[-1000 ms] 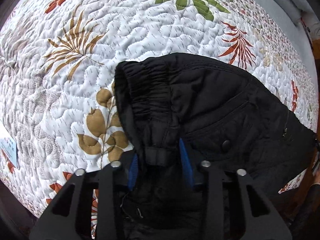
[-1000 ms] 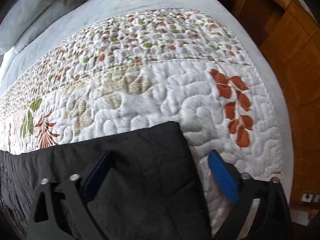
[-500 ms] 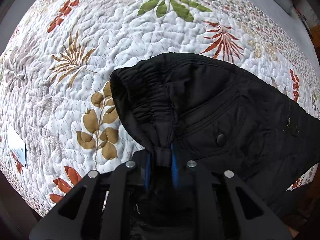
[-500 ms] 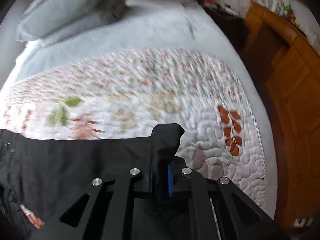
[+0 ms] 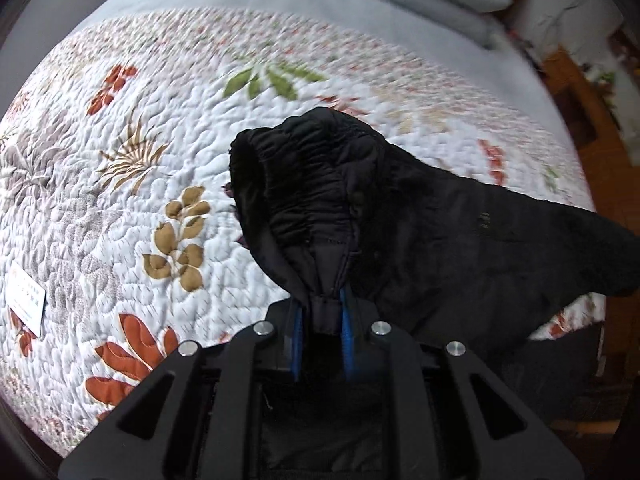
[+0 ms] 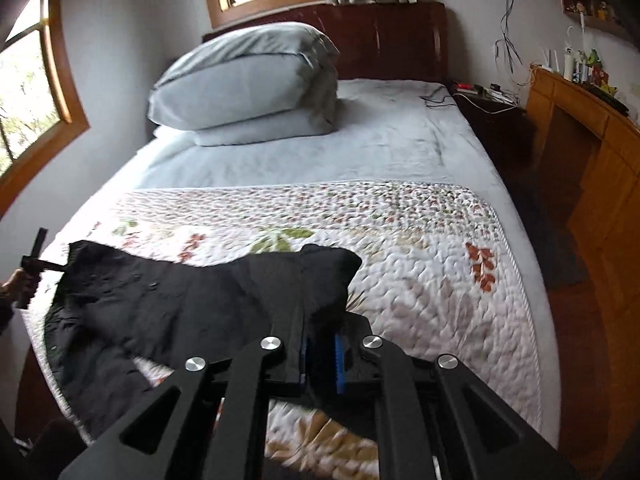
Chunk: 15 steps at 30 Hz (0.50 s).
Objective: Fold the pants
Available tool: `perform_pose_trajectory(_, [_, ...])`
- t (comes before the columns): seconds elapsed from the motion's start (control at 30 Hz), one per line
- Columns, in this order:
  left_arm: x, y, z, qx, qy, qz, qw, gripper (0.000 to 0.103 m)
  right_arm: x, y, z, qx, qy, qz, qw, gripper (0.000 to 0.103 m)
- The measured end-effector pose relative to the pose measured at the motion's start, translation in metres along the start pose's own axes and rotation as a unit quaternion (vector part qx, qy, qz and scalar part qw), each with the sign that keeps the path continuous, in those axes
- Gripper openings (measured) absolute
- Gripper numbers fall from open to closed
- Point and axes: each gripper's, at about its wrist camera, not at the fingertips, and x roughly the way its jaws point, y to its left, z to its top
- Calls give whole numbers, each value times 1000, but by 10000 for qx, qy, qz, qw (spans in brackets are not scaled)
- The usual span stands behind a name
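Left wrist view: the left hand-held gripper (image 5: 322,344) is clamped narrow on a belt loop at the elastic waistband of the black padded pants (image 5: 420,216), its blue pads (image 5: 346,336) pressing the fabric from both sides. The pants hang up off the white floral quilted bedspread (image 5: 120,208), draping rightwards past the bed's edge, where their far end is cut off. A small white card (image 5: 26,300) lies on the quilt at left; its print is too blurred to read. A second ago the pads stood apart around the waistband and the pants lay flat.

Right wrist view: the right hand-held gripper (image 6: 320,354) pinches the hem end of a pant leg (image 6: 320,276), lifted above the quilt. The left hand-held gripper, small at the far left, is hard to make out. Grey pillows (image 6: 244,84) are stacked by the dark headboard (image 6: 384,36). Earlier this gripper gaped wide over the flat leg.
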Motion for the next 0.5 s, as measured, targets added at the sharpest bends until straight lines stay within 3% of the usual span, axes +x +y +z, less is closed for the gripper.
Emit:
perform_pose_trajectory(0.1, [-23,14,-25,229,-415,-412,9980,13,-28,7,-24,2,-154,39,9999,9])
perform_pose_trajectory(0.23, [-55,14,-67,771,-1038,-838,9881,14,-64,3,-64,173,-317,14,9993,9])
perform_pose_trajectory(0.5, [-75,39,-142,664,-1191,-1484,9795,15,-102,-34,-148,1209,-549,-194,9909,9])
